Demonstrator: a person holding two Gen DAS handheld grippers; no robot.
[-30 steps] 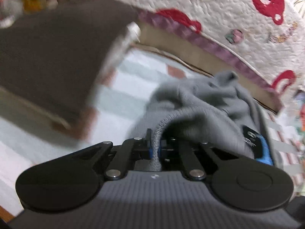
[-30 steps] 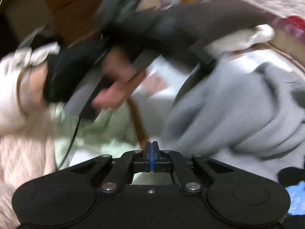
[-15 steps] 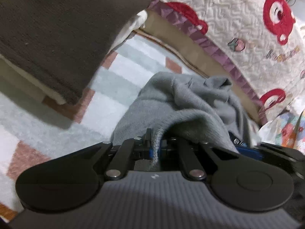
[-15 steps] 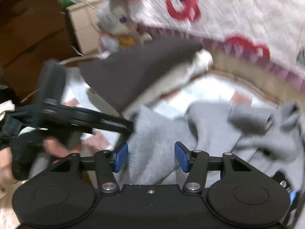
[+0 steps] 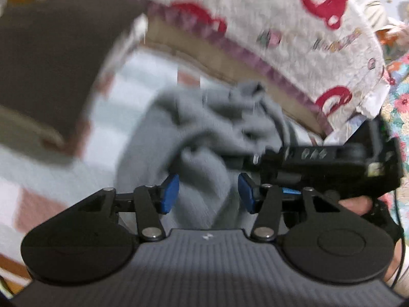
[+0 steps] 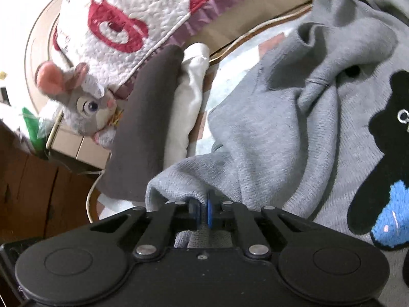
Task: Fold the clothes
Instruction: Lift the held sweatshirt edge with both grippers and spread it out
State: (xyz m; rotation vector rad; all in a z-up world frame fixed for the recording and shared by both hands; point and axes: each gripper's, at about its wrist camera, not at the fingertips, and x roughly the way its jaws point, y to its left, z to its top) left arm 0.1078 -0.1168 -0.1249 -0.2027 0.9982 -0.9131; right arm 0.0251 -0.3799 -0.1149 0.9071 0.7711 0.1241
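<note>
Right gripper (image 6: 202, 211) clamps the ribbed hem of the crumpled grey knit sweater (image 6: 268, 138); left gripper (image 5: 208, 194) spread wide, sweater at 12 o'clock.

I take the crumpled grey knit sweater (image 6: 294, 133) as my landmark; it lies on the pale checked bed sheet (image 5: 122, 97). To its left sits the dark brown pillow (image 6: 145, 133), with a white cushion (image 6: 189, 97) tucked between pillow and sweater. Behind the sweater runs the white quilted blanket with red bear patches (image 5: 255, 25). Left of the pillow, beyond it, leans the grey plush rabbit toy (image 6: 87, 102). My right tongs (image 6: 202, 213) sit at the sweater's near edge, my left tongs (image 5: 208, 195) astride a near fold.
</note>
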